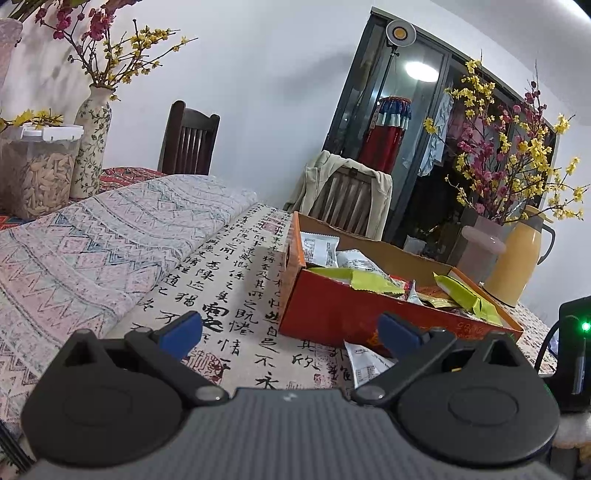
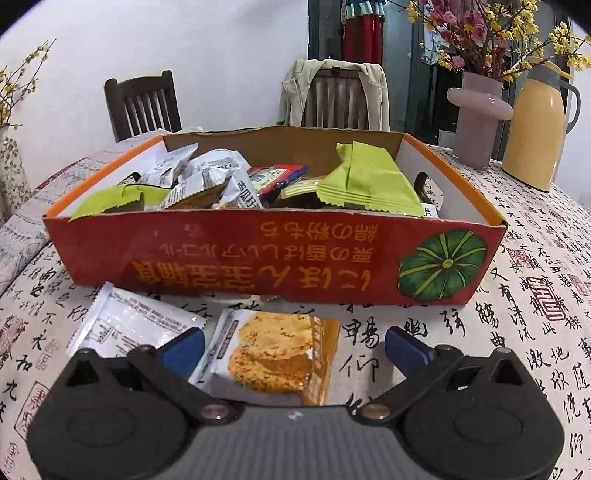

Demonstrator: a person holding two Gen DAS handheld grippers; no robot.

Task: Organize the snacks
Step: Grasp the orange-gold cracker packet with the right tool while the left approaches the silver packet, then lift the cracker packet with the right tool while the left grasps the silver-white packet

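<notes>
So: both grippers spread wide, holding nothing | right gripper over cracker packet | white packet at 10 o'clock | snack box at 12 | left gripper above worktop

Both feeds look evenly and fairly brightly lit to me, the light coming from a round studio lamp on a stand and a ceiling light mirrored as a white glare spot in the glass door, with soft shadows on the wall and a faint one beside the snack box on the counter. I see strong fisheye bending toward the edges, dark vignette in the corners, and straight lines bowing. Near parts of my tongs look slightly soft, and the wrappers show small sheen.
</notes>
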